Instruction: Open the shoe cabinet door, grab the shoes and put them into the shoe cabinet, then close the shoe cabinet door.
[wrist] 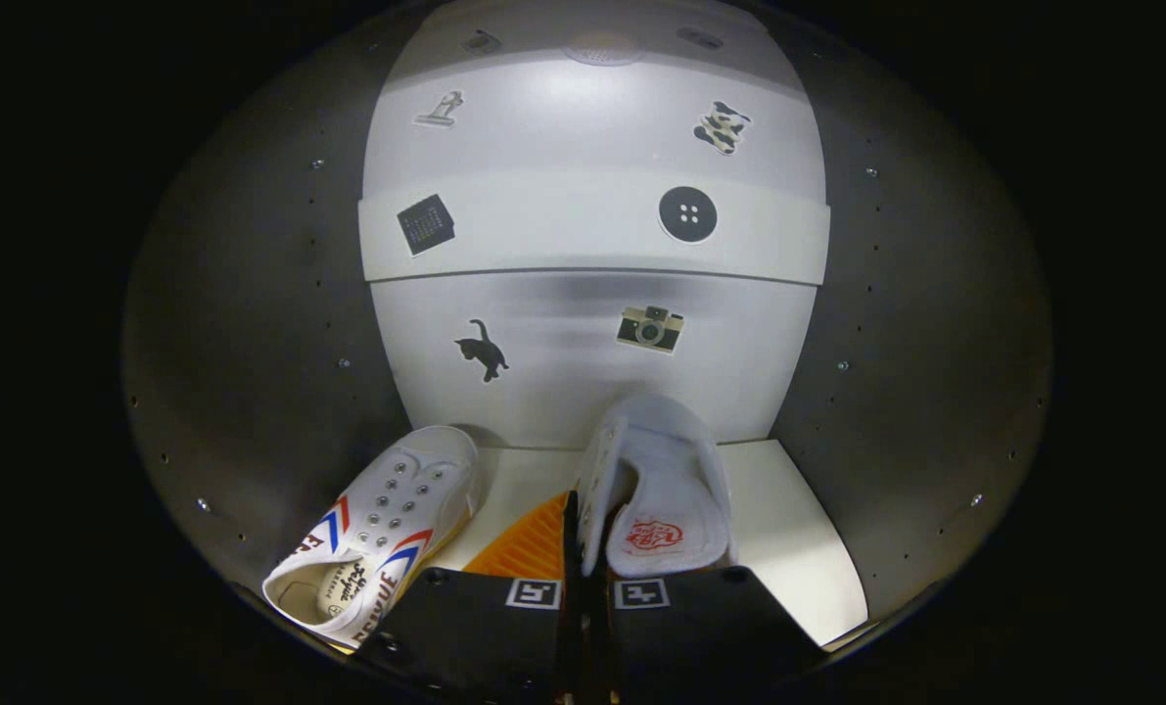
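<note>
Gripper (587,578) fingers nearly together, pinching shoe (656,490) side wall (orange sole showing) | second shoe (382,534) just left | both on cabinet (592,225) shelf

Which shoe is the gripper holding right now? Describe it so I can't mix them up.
Inside the white cabinet, two shoes sit on the shelf. The gripper is shut on the held shoe, turned on its side with a red insole logo; the other shoe, striped red and blue, lies free beside it.

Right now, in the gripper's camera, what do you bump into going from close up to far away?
Gripper shut on the second shoe → cat sticker → button sticker → spotty sticker, inside the shoe cabinet.
</note>
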### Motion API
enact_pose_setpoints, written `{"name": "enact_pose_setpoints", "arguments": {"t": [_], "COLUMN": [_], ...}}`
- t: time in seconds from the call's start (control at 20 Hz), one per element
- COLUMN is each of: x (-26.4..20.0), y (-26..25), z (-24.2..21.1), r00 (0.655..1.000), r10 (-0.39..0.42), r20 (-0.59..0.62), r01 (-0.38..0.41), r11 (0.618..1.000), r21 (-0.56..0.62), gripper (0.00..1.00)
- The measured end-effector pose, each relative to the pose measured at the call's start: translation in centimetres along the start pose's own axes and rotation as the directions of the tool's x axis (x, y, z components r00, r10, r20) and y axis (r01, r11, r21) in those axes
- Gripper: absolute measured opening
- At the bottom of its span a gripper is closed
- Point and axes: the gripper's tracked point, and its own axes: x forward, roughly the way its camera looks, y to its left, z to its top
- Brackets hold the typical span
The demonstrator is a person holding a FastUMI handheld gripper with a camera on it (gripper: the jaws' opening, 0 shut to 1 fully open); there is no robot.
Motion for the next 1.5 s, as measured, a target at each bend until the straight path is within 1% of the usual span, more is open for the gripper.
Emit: {"name": "enact_pose_setpoints", "arguments": {"t": [0.1, 0.15, 0.2, 0.3, 0.35, 0.45, 0.5, 0.6, 0.75, 0.95, 1.15, 1.35, 1.5], "x": [0.6, 0.6, 0.8, 0.3, -0.1, -1.7, -3.0, -6.1, -11.8, -20.2, -28.2, -36.2, -42.1], "y": [0.0, 0.0, -0.1, 0.1, 0.3, 1.3, 1.5, 1.9, 2.9, 3.9, 4.0, 3.4, 3.1], "z": [-0.9, -1.3, -1.1, -1.3, -1.5, -2.0, -1.5, -0.8, 0.3, 0.4, -1.1, -4.0, -7.3], "r00": [0.999, 0.999, 1.0, 1.0, 0.999, 0.998, 0.998, 0.998, 0.993, 0.975, 0.951, 0.923, 0.899], "r10": [0.003, 0.003, -0.003, 0.0, 0.005, 0.044, 0.056, 0.047, 0.067, 0.102, 0.135, 0.168, 0.221], "r20": [-0.033, -0.039, -0.03, -0.031, -0.032, -0.033, -0.013, 0.029, 0.1, 0.199, 0.279, 0.345, 0.377], "r01": [-0.003, -0.003, 0.003, -0.001, -0.007, -0.045, -0.056, -0.045, -0.058, -0.079, -0.099, -0.128, -0.179], "r11": [1.0, 1.0, 1.0, 0.999, 0.999, 0.998, 0.998, 0.998, 0.995, 0.99, 0.985, 0.982, 0.973], "r21": [-0.001, -0.008, -0.022, -0.042, -0.049, -0.036, -0.036, -0.051, -0.087, -0.12, -0.141, -0.136, -0.144], "gripper": [0.1, 0.13, 0.19, 0.21, 0.26, 0.46, 0.56, 0.74, 0.99, 0.98, 0.98, 0.98, 0.98]}}
